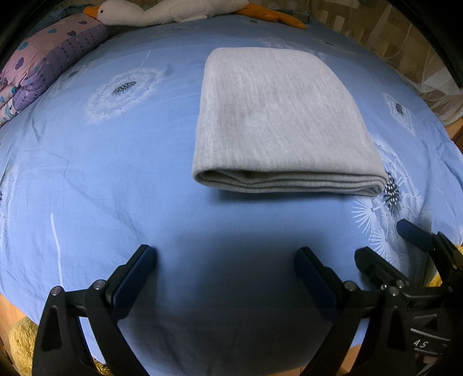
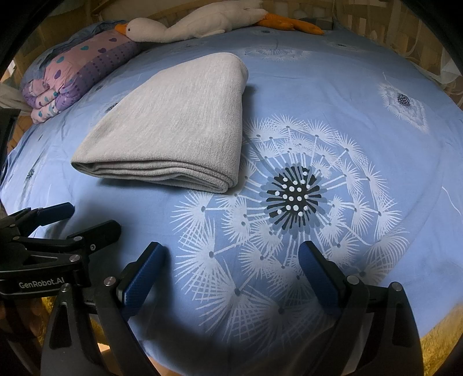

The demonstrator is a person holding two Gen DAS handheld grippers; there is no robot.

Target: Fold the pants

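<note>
Judging by how things lie, your folding looks done: the pants (image 1: 277, 121) sit as a compact grey rectangle on the bed (image 1: 115, 179), layered edges stacked evenly along the near side, nothing trailing loose. They rest on the blue dandelion sheet, well apart from the quilt (image 1: 43, 63) and the plush goose (image 1: 162, 11) at the far edge, so nothing crowds the bundle.

Your left hand-held gripper (image 1: 225, 274) hangs over bare sheet just short of the pants, jaws spread wide and holding nothing. Your right hand-held gripper (image 2: 231, 272) is likewise spread wide and empty, over the big dandelion print, with the pants off to its left. Both are pulled back toward you, close together, probably to leave the stack undisturbed.

If you want another fold, the near stacked edge is the easiest place to pinch; grab every layer or the bundle will slide apart.
</note>
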